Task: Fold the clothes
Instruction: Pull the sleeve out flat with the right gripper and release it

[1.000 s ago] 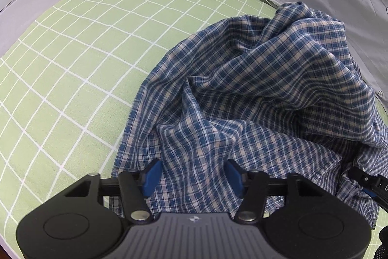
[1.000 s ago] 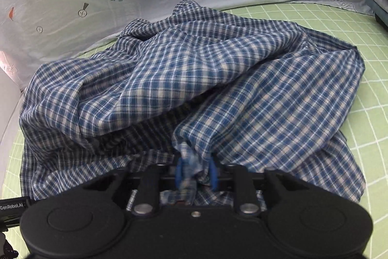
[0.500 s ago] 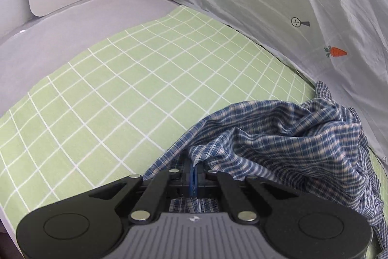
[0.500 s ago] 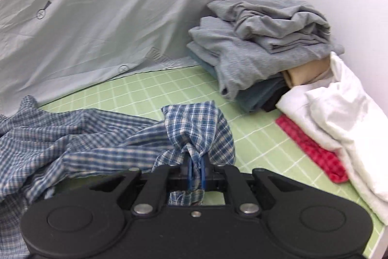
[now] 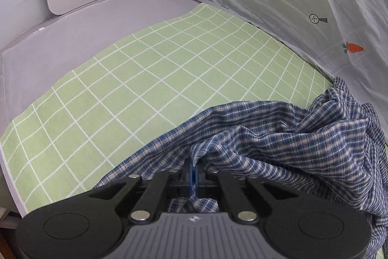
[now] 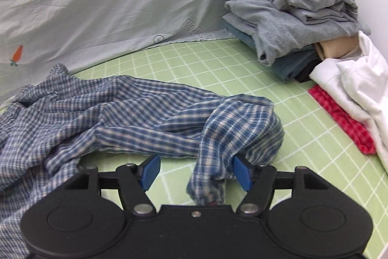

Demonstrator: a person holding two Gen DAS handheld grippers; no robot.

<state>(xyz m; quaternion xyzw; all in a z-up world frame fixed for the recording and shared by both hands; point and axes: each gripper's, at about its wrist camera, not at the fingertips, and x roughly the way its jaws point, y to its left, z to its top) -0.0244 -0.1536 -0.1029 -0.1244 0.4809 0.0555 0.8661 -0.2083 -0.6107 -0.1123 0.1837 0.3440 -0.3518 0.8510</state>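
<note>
While your left gripper (image 5: 193, 174) keeps its jaws pinched tight on an edge of the plaid shirt (image 5: 291, 145), your right gripper (image 6: 196, 172) stands with jaws wide apart, a bunched corner of that shirt lying loose between them, nearer the right pad. From there the shirt runs rumpled and unfolded, leftward across the green checked sheet (image 6: 218, 69), its long axis side to side. Farther off sits the clothes stack (image 6: 295, 23).

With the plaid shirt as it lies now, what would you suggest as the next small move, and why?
Probably re-close the right gripper on the plaid shirt: its jaws stand open around a loose bunch, while the left gripper is shut on the other end.
</note>
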